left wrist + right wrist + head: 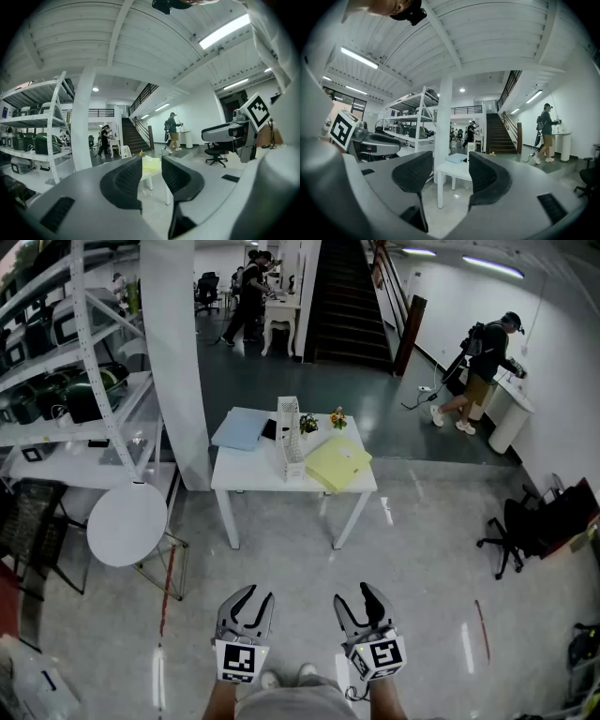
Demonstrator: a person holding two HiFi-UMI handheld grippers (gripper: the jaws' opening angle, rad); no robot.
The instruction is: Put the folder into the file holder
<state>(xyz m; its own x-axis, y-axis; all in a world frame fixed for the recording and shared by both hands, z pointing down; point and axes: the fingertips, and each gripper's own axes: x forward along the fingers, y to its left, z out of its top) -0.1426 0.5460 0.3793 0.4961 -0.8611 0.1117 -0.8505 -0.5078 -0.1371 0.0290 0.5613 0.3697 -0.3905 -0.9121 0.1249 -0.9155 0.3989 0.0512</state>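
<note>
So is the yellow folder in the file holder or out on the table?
Out. The yellow folder lies flat on the white table, right of the upright file holder.

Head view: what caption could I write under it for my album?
Left gripper and right gripper, open and empty, face a white table with a yellow folder beside the file holder.

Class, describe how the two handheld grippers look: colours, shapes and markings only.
Both the left gripper and the right gripper have light grey bodies and two curved jaws lined with black ribbed pads. Each carries a white cube printed with black square markers. The forearms behind them show no sleeves.
</note>
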